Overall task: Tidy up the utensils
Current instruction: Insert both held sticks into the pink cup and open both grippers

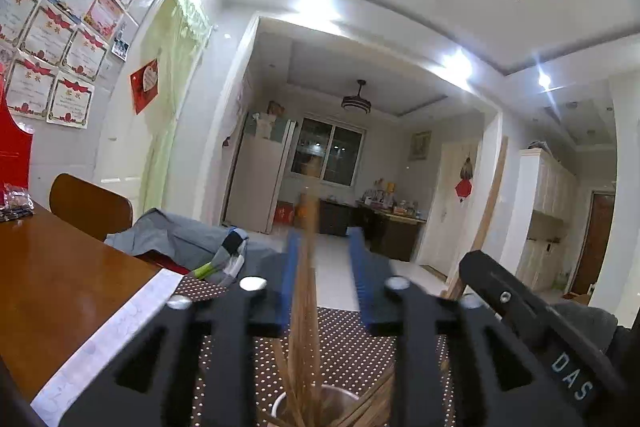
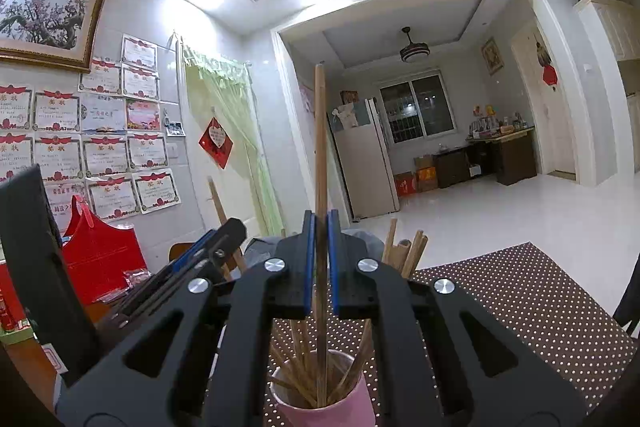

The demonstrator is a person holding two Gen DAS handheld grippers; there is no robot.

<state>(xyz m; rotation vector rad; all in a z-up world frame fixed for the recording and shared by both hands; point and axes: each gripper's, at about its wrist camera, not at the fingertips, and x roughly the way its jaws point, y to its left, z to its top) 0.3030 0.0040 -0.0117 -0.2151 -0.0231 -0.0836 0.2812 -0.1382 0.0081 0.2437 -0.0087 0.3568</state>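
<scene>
Right gripper [image 2: 320,227] I find clamped on one upright chopstick [image 2: 320,147] whose lower end stands in the pink cup [image 2: 340,407]; left gripper [image 1: 322,243] gapes wide around blurred chopsticks [image 1: 304,307] above the dotted mat [image 1: 344,347]

Black gripper [image 2: 320,227] frames, blue-lined jaws, silver screws; white "DAS" lettering [image 1: 570,377].

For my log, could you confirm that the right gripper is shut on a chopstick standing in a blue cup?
Not quite: the cup is pink, as the right wrist view shows. The right gripper is indeed shut on a chopstick standing in it.
</scene>
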